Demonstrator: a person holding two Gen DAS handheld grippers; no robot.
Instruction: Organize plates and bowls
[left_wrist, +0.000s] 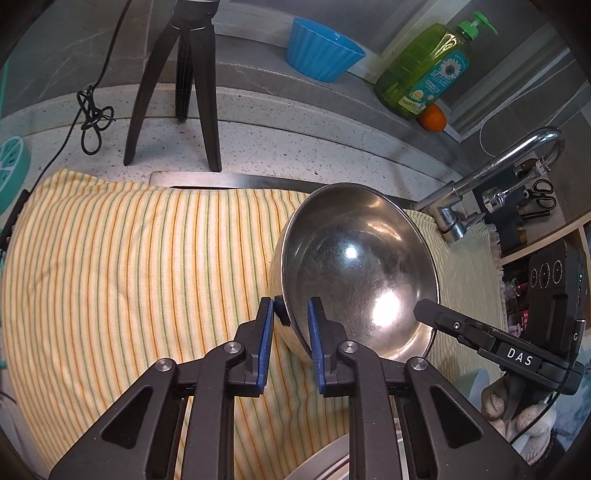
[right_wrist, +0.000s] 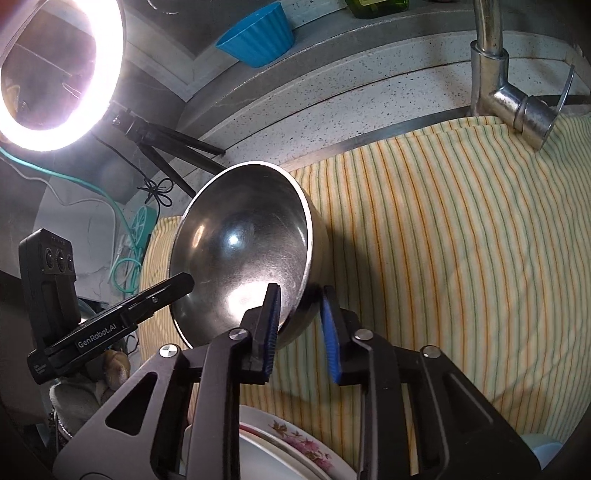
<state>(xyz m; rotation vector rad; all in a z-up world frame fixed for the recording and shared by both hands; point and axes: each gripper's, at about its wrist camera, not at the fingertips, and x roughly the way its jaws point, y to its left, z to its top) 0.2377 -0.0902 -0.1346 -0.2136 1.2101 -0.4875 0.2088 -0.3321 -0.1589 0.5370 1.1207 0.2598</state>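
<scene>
A steel bowl (left_wrist: 354, 266) is held tilted above the yellow striped cloth (left_wrist: 129, 266). My left gripper (left_wrist: 291, 314) straddles its near rim, blue pads on either side of the wall. My right gripper (right_wrist: 300, 299) straddles the opposite rim of the same bowl (right_wrist: 243, 236); its left pad is inside the bowl and its right pad outside. Each gripper's finger shows in the other's view, at the bowl's edge. A floral plate (right_wrist: 295, 443) lies below my right gripper, and a pale rim (left_wrist: 325, 461) shows below my left gripper.
A blue ribbed bowl (left_wrist: 321, 50) sits on the back ledge beside a green soap bottle (left_wrist: 424, 70) and an orange (left_wrist: 432, 116). A tripod (left_wrist: 184, 92) stands on the counter. A chrome faucet (left_wrist: 491, 173) rises at the right. A lit ring light (right_wrist: 55, 74) is at the left.
</scene>
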